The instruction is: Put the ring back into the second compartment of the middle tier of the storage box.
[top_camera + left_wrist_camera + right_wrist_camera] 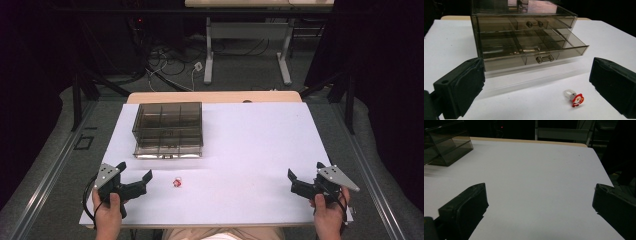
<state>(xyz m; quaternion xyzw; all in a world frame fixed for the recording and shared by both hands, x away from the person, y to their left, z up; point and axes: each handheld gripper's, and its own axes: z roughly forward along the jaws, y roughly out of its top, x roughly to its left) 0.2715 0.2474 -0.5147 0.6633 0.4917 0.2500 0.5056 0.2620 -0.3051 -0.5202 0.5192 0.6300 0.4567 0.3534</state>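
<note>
We are holding our left gripper (134,176) wide open near the tiny red-and-white plastic ring (176,183), right gripper (303,176) open too.

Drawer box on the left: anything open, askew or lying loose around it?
The drawer box has its lower drawer pulled partly out, upper one shut. A small red-and-white ring lies loose on the table in front, near the open left hand-held gripper. Nothing looks spilled or broken.

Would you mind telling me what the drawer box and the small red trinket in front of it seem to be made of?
The drawer box looks like smoky, glossy transparent plastic: its dividers show through the walls, and the top reflects light. Its handles look like shiny metal, or perhaps chromed plastic. The small red trinket seems to be painted plastic or rubber on a clear, pale base; it is too small to be sure.
</note>
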